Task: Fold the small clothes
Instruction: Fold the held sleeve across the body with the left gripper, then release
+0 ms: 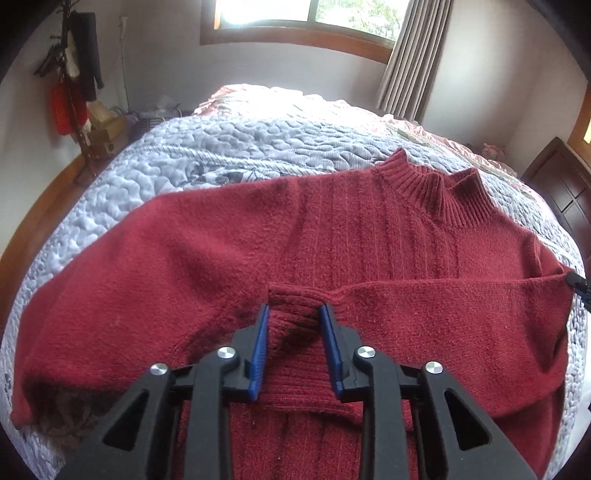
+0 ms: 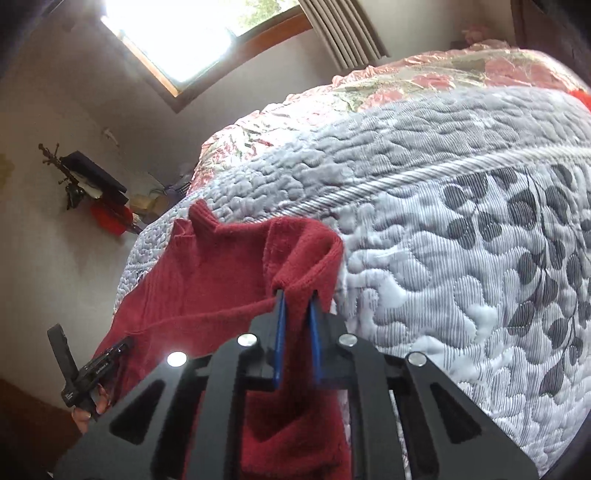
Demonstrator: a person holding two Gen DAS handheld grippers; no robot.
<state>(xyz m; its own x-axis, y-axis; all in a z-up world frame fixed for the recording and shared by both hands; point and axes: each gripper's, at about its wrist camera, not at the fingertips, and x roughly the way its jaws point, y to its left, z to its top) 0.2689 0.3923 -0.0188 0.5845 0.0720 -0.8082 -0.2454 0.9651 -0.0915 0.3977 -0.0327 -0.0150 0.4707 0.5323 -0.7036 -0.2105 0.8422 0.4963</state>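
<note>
From my left wrist camera, the red sweater [image 1: 332, 236] lay spread flat on the quilted grey bedspread [image 1: 207, 147], its ribbed collar [image 1: 432, 184] on the far side of the sweater, toward the window [image 1: 306, 18]. One sleeve was folded across the sweater's chest, running from the sweater's right edge to its middle. My left gripper [image 1: 293, 315] stood over the ribbed cuff [image 1: 295, 317] at the end of that sleeve, with the cuff lying between the two blue pads [image 1: 258, 354]. The fingers were set apart with a gap on both sides of the knit, and I could not tell whether they pinched it. At the sweater's right edge the tip of my other gripper [image 1: 578, 282] touched the fold of the sleeve.

From my right wrist camera, my right gripper [image 2: 295, 295] was pinching a fold of the red sweater [image 2: 207, 280], the knit rising in a loop just beyond the blue pads [image 2: 279, 339] and hanging down between the fingers. The rest of the sweater lay to the left of that fold, collar [image 2: 201, 218] toward the window [image 2: 192, 33]. The bedspread [image 2: 461, 229] with its leaf print stretched to the right of the sweater. My left gripper's body [image 2: 96, 365] showed at the sweater's lower left edge, with fingers of a hand [image 2: 90, 408] on it.
</note>
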